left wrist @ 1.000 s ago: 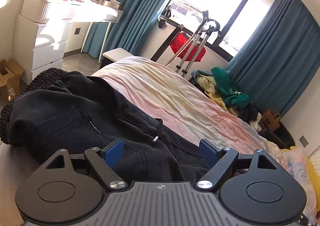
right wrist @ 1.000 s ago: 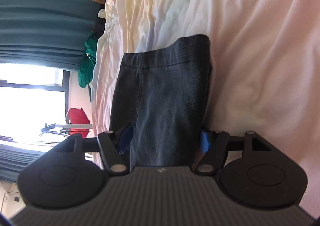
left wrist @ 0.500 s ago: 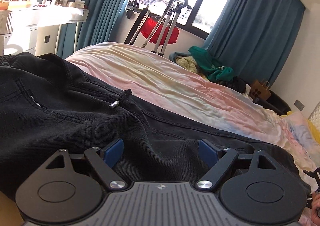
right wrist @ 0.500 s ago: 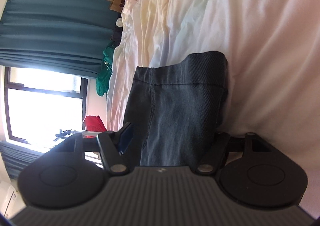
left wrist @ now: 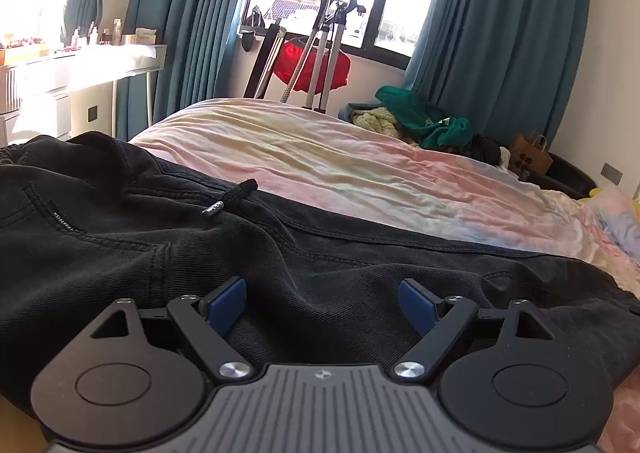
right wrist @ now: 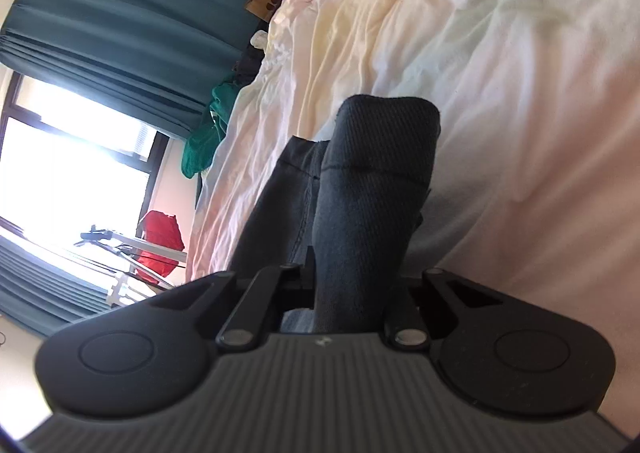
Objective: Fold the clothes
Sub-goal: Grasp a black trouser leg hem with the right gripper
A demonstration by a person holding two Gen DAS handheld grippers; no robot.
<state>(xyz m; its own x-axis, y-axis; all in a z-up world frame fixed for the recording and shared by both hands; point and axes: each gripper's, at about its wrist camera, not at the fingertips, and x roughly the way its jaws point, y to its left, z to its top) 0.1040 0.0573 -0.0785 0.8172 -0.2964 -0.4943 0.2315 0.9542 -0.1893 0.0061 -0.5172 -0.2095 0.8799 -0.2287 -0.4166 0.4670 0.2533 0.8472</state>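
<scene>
Black trousers (left wrist: 168, 237) lie across the pastel bed sheet (left wrist: 360, 173), waistband at the left, drawstring tip on top. My left gripper (left wrist: 322, 303) is open, its blue pads low over the trouser fabric and holding nothing. In the right wrist view my right gripper (right wrist: 360, 285) is shut on a trouser leg (right wrist: 372, 197). The leg's hem end stands bunched and lifted off the sheet (right wrist: 520, 93). The pads are hidden by the cloth.
A pile of clothes (left wrist: 416, 121) lies at the bed's far side by teal curtains (left wrist: 500, 53). A drying rack with a red item (left wrist: 312, 65) stands under the window. A white dresser (left wrist: 60, 85) is at the left. A paper bag (left wrist: 532, 155) is at the right.
My right gripper has closed on the trouser leg and lifted its end off the sheet. My left gripper has moved right along the trousers and lower, staying open.
</scene>
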